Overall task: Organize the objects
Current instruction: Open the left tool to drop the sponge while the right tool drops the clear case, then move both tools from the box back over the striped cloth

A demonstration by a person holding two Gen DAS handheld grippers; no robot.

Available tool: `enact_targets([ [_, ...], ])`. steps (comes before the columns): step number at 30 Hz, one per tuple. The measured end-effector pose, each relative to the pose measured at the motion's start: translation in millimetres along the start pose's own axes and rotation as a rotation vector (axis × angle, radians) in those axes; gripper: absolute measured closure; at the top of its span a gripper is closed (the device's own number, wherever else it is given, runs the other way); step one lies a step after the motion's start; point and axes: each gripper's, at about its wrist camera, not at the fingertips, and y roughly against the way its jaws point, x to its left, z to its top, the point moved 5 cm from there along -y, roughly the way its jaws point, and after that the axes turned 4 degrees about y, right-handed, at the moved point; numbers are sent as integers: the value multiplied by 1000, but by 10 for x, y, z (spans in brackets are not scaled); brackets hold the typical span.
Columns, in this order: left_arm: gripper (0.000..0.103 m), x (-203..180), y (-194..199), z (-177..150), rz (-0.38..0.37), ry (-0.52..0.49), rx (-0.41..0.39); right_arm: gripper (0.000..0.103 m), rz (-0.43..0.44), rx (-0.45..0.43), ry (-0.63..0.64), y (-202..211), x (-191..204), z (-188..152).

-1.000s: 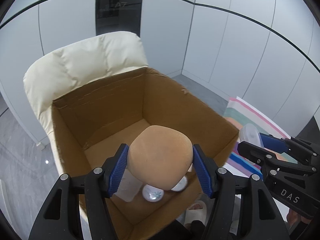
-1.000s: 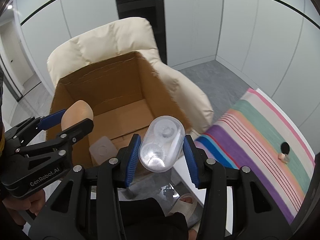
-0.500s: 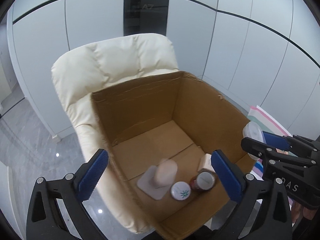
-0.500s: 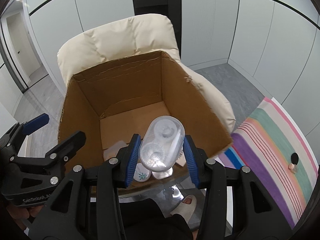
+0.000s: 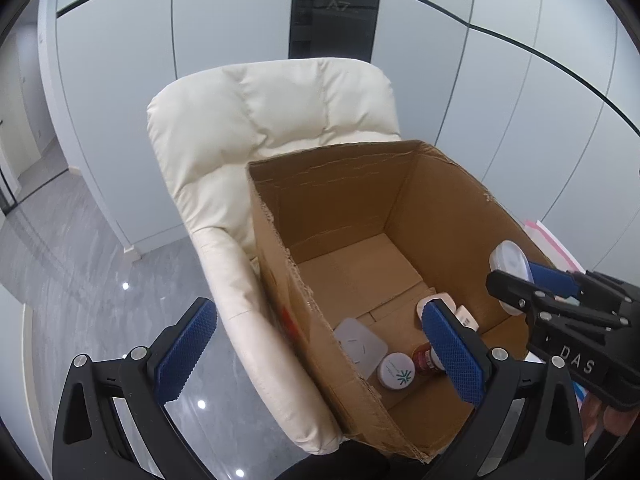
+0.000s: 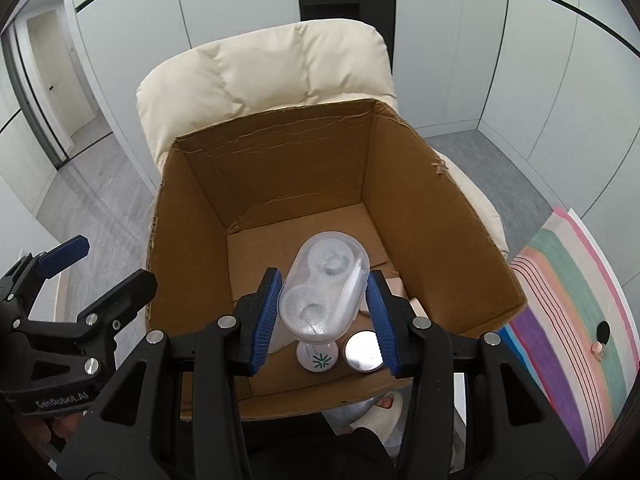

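Observation:
An open cardboard box (image 5: 340, 208) (image 6: 260, 168) stands on a cream armchair (image 5: 260, 120) (image 6: 260, 76). On its floor lie a white jar with a green logo (image 5: 396, 370) (image 6: 318, 360), a red-brown jar (image 5: 424, 358), a flat translucent lid (image 5: 360, 346) and a tan bottle (image 5: 436, 304). My left gripper (image 5: 320, 352) (image 6: 104, 268) is open wide above the box's left wall, holding nothing. My right gripper (image 6: 324, 312) (image 5: 520, 280) is shut on a clear oval plastic case (image 6: 324, 288) (image 5: 508, 260), held above the box's near half.
A striped cloth (image 6: 568, 300) lies to the right of the chair with a small dark object (image 6: 602, 332) on it. Grey floor (image 5: 80, 260) spreads to the left. A person's slippered foot (image 6: 384, 412) shows below the box. White wall panels stand behind.
My left gripper opened and let go of the tan bottle, which now lies in the box, then shifted left. My right gripper carried the clear case over the box.

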Motion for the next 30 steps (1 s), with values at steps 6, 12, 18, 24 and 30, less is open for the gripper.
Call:
enact_targets([
  [6, 0, -3, -40, -35, -2, 7, 23, 50, 12, 3, -2, -37, -28, 20],
  [12, 0, -68, -46, -48, -1, -7, 21, 22, -2, -32, -21, 47, -108, 33],
  [18, 0, -189, -101, -21, -11, -14, 22, 8, -35, -40, -60, 143, -363, -21],
  [24, 0, -407, -161, -5, -20, -31, 26, 1, -80, -51, -85, 225, -627, -101],
  [30, 0, -716, -186, 3, -46, -87, 22, 1, -126, -57, -117, 342, -892, -213],
])
